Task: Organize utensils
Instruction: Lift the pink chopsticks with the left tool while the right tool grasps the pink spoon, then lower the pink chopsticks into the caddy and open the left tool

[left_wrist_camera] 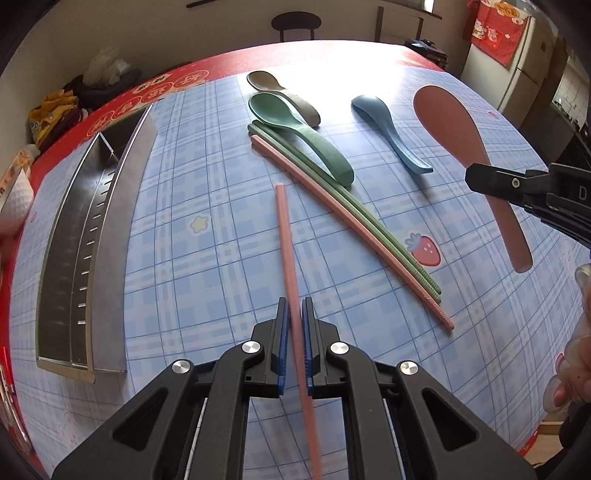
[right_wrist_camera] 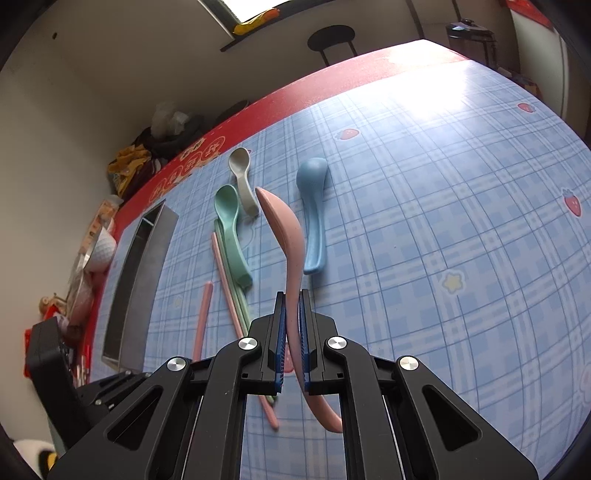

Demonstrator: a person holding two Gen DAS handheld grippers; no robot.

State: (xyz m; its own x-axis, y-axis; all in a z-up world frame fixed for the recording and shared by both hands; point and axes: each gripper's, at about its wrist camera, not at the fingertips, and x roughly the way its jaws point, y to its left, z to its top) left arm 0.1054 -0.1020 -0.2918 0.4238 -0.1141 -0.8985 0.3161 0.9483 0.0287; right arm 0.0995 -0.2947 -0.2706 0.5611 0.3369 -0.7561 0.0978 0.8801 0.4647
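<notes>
- The step in hand is, as I judge it, the pick-up: each gripper has closed on one utensil, and neither utensil is in the metal tray (left_wrist_camera: 110, 236) yet.
- The left gripper (left_wrist_camera: 295, 314) has its jaws nearly together, pinching a loose pink chopstick (left_wrist_camera: 286, 236) partway along; the stick points away across the blue checked tablecloth (left_wrist_camera: 207, 280).
- The right gripper (right_wrist_camera: 293, 306) clamps the pink spoon (right_wrist_camera: 284, 229) on its handle, bowl pointing away and seemingly clear of the cloth.
- Lying on the table: a green spoon (left_wrist_camera: 295, 129), a grey spoon (left_wrist_camera: 284, 92) and a blue spoon (left_wrist_camera: 388, 129), plus a pink chopstick (left_wrist_camera: 351, 229) touching a pair of green chopsticks (left_wrist_camera: 369, 225).
- The tray lies along the left side of the cloth, well apart from the spoons; a divider seems to cross its far end.
- The next move likely calls for carrying each piece over the tray, lining it up lengthwise with the trough and lowering before release, so the long chopstick does not catch the rim.
- Writing: yellow characters run along the red border (left_wrist_camera: 155, 92) of the table, too distorted to read; a red hanging (left_wrist_camera: 498, 29) with cartoon figures carries no legible text. No brand is visible.
</notes>
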